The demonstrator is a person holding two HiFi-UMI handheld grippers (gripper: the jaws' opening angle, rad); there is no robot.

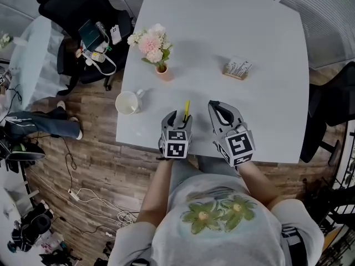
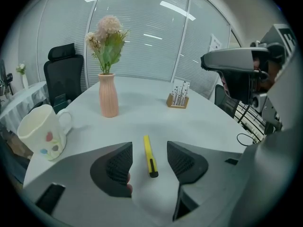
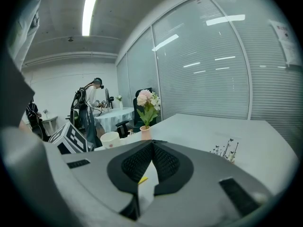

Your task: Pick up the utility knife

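- The left tool (image 1: pixel 181 117) is hovering with jaws apart, the yellow utility knife (image 2: pixel 149 155) lying flat on the worktop (image 2: pixel 203 122), its near end between them.
- The right tool (image 3: pixel 152 150), alongside, is sitting closed and empty.
- Risk: closing too high may be nudging the slim knife forward rather than gripping it.

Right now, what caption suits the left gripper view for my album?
Open left gripper frames a yellow utility knife lying on the white table, pink flower vase and mug beyond.
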